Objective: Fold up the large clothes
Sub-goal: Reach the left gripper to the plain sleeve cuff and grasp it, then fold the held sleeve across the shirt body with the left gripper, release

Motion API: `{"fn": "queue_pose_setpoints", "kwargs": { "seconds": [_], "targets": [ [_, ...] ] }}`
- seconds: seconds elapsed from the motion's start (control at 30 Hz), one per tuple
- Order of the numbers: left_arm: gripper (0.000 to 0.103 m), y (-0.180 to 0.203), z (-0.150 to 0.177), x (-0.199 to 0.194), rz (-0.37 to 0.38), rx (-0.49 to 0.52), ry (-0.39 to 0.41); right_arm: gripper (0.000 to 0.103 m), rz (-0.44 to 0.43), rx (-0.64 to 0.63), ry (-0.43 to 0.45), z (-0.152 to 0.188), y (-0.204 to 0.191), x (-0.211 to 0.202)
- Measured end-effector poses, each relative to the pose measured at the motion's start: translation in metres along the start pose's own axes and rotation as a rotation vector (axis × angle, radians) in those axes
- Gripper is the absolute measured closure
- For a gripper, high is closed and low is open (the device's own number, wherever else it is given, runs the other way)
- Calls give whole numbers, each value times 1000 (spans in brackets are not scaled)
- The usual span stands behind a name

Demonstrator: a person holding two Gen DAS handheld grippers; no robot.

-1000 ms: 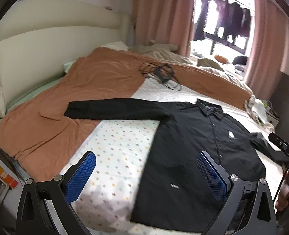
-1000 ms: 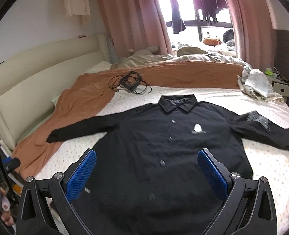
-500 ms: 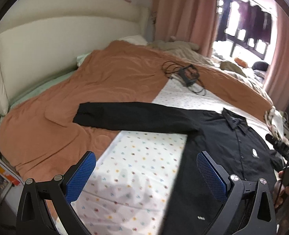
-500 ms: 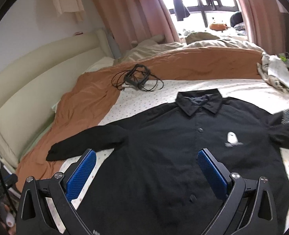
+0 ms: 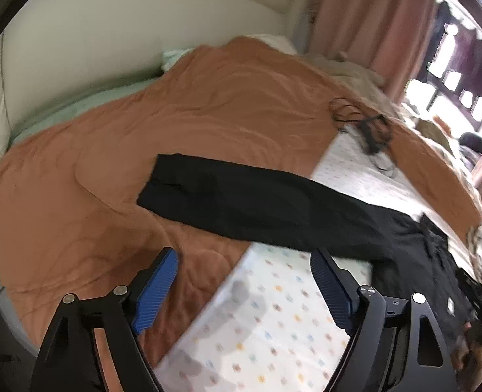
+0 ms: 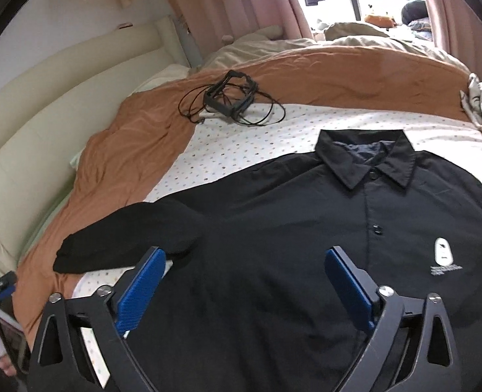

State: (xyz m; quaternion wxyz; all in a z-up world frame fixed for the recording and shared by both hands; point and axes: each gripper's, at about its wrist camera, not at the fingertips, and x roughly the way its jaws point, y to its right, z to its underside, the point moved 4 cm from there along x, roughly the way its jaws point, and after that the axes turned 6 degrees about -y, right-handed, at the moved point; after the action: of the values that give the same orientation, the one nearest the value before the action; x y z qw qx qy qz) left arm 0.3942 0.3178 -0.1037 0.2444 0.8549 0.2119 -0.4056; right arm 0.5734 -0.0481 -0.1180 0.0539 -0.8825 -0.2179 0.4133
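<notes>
left gripper [image 5: 244, 281]: jaws spread, empty; had swung left and closer, now over the quilt/sheet edge just short of the sleeve [image 5: 241, 202]
right gripper [image 6: 244, 281]: jaws spread, empty; had closed in low over the shirt front
shirt [image 6: 306, 228]: flat on bed [image 6: 241, 150], buttoned, collar far side; unmoved
sleeve: stretched onto orange quilt [image 5: 126, 150]
cable bundle [image 6: 231, 98]: same spot

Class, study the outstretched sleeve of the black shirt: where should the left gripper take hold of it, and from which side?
Probably at the sleeve cuff, its free end, lying flat on the orange blanket. The open left gripper should come in along the sleeve's length, pinching the edge, so the sleeve can fold across the black shirt.
</notes>
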Motion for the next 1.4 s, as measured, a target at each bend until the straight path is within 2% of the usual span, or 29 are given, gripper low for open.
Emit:
{"fn": "queue_pose_setpoints", "kwargs": {
  "seconds": [0.07,0.13,0.23,0.37,0.5,0.6,0.7,0.77,0.83,0.9,0.93,1.03,1.3,1.4],
  "targets": [
    [33,-4,-3,19,-22,-10,-42,19,-11,-5,-23,-4,-4,15],
    [38,-10,-7,39,-25,-46,-81,24,-21,-3,-37,-8,-7,28],
    [38,-19,-11,59,-22,-109,-100,28,-35,7,-59,-9,-9,48],
    [38,-25,-15,91,-30,-164,-144,44,-73,23,-111,-5,-11,73],
    [38,-32,-20,114,-23,-224,-172,45,-73,15,-129,-4,-10,92],
    [38,-41,-24,129,-36,-267,-169,51,-109,54,-156,-4,-7,104],
    [39,-41,-35,134,-54,-252,-130,54,-147,89,-175,-5,-8,114],
    [58,-42,-40,137,-84,-224,-123,58,-174,116,-188,-6,-8,120],
    [91,-44,-42,136,-112,-224,-123,58,-189,127,-221,-2,-11,129],
    [96,-44,-47,128,-89,-233,-107,58,-198,107,-279,6,-16,140],
    [99,-43,-48,121,-86,-225,-96,58,-198,98,-289,8,-17,141],
    [100,-24,-65,91,-77,-157,-25,59,-225,120,-284,7,-14,130],
    [101,51,-112,-6,52,-47,119,58,-187,139,-220,-3,9,66],
    [101,90,-121,-45,128,-5,173,58,-200,183,-154,-9,22,27]
  ]
}}
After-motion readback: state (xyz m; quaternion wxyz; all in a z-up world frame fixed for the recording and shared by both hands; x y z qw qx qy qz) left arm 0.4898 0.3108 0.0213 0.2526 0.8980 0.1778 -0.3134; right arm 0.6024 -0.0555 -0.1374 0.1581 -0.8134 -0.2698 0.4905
